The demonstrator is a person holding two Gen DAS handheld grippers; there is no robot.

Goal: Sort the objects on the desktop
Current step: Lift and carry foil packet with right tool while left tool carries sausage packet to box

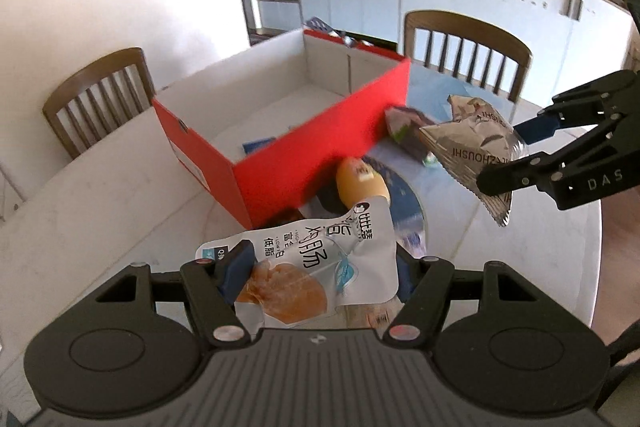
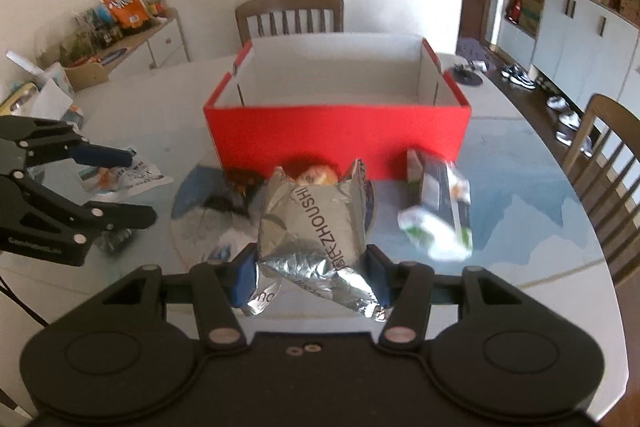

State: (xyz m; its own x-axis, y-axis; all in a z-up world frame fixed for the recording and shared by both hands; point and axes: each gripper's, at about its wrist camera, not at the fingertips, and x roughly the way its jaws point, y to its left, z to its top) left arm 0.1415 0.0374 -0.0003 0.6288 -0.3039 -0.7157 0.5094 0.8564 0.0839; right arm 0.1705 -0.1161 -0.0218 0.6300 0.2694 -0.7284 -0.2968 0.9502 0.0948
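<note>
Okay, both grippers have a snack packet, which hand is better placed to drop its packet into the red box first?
Right, probably. The right gripper faces the red box squarely with its silver packet; the left gripper meets a corner.

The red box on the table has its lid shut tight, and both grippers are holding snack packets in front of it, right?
Not quite. The red box has no lid on; the right wrist view looks straight into its white inside. The rest holds: the left gripper holds a white snack packet and the right gripper a silver snack packet.
</note>
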